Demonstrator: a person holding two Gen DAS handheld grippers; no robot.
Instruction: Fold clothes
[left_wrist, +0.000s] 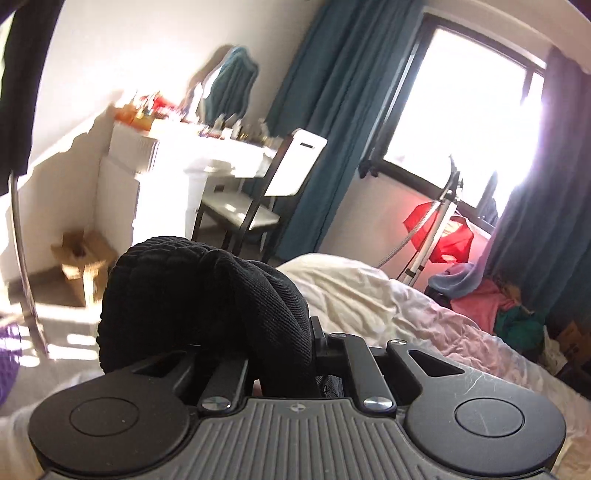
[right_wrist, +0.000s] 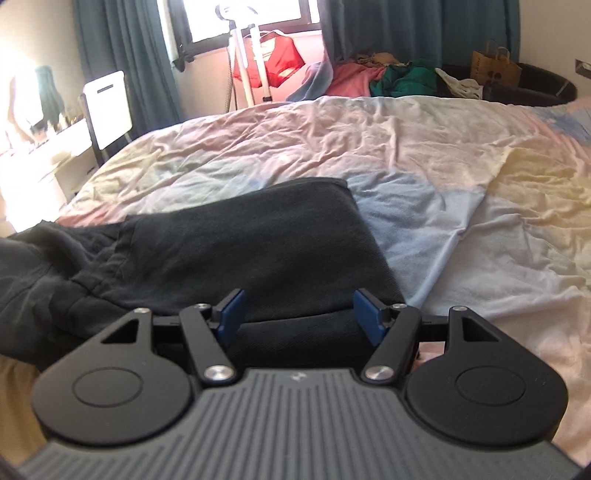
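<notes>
A black garment (right_wrist: 236, 251) lies partly folded on the bed (right_wrist: 406, 147), its left part bunched. My right gripper (right_wrist: 299, 314) is open, its blue pads (right_wrist: 231, 314) spread just above the garment's near edge, holding nothing. In the left wrist view my left gripper (left_wrist: 280, 365) is shut on a bunch of black knit fabric (left_wrist: 207, 295), which bulges up over the fingers and hides them. It is lifted above the bed's edge (left_wrist: 369, 295).
A white dressing table (left_wrist: 192, 155) with a mirror and a chair (left_wrist: 266, 199) stand beyond the bed. A clothes rack with a red garment (right_wrist: 273, 62) and a pile of clothes (right_wrist: 388, 75) sit by the window. A cardboard box (left_wrist: 85, 258) is on the floor.
</notes>
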